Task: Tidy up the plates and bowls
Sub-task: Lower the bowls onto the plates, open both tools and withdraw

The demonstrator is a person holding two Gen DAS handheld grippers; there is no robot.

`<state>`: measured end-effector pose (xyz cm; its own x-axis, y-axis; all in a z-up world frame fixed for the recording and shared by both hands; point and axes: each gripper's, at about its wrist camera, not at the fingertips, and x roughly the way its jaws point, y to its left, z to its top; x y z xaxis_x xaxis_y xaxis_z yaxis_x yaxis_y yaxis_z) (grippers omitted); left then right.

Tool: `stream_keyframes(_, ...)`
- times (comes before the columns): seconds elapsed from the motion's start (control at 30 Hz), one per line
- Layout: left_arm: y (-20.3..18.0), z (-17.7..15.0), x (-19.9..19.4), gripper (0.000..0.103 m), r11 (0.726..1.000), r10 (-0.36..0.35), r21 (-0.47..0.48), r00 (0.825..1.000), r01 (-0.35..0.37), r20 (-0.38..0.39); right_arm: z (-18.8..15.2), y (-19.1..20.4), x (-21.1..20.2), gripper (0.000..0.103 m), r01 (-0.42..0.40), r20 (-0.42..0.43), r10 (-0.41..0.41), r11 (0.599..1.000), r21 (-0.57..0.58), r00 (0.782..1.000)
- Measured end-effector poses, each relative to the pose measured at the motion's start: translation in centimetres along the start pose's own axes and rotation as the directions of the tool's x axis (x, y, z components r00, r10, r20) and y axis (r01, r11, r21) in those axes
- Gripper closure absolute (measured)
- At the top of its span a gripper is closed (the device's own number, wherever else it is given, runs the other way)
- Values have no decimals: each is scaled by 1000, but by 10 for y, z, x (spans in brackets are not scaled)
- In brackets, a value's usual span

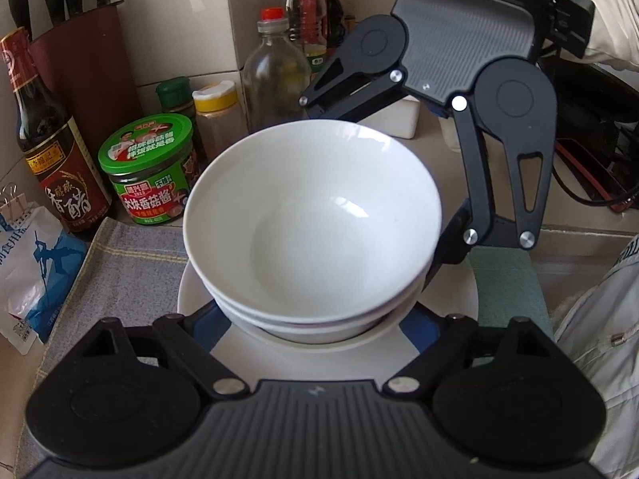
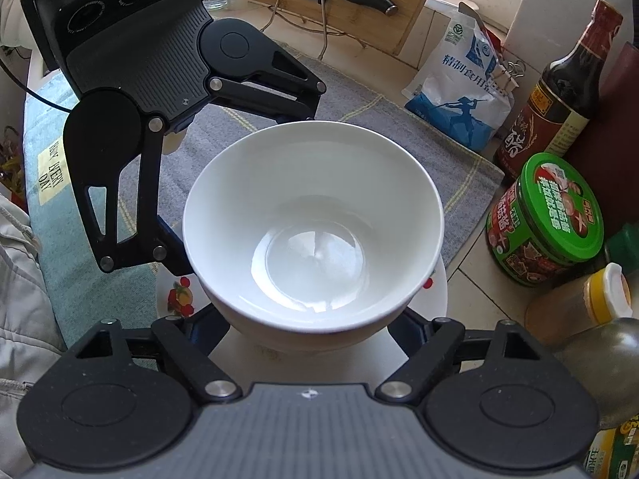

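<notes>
Here, on the grey dish towel, a white plate is carrying two nested white bowls: stacking is looking nearly complete. Left gripper and right gripper are straddling the stack, spread; contact is hidden.

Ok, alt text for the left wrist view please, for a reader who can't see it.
White bowls sit nested in a stack on a white plate, between the fingers of the left gripper, with the right gripper reaching in from the far side. Condiment bottles and a green-lidded jar stand behind on the counter.
</notes>
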<state>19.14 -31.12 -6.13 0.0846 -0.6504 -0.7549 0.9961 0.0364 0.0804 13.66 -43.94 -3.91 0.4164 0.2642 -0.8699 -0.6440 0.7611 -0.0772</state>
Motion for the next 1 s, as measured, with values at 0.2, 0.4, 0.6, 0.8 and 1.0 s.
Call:
stream_keyframes(0.2, -2, -1, -2, 12, 1000, 20, -1, 1000, -20, 2, 2, 0, -6, 0, 16, 40, -16, 1000, 22, 999)
stream_keyframes(0.4, -10, -8, -14, 5, 995, 100, -31, 993, -98, 56, 0, 9, -10, 0, 43, 46, -43, 999, 2, 998)
stream_keyframes(0.6, -23, -17, -36, 3, 974, 221, -66, 971, -216, 95, -4, 12, -18, 0, 71, 53, -73, 997, 33, 996)
stream_keyframes(0.8, -38, -31, -77, 1, 953, 285, -166, 933, -252, 220, -2, 40, -27, 0, 188, 18, -190, 979, 74, 982)
stream_keyframes(1.0, -44, -49, -105, 1, 927, 345, -235, 911, -292, 228, 10, 74, -28, 0, 351, -59, -348, 902, 251, 936)
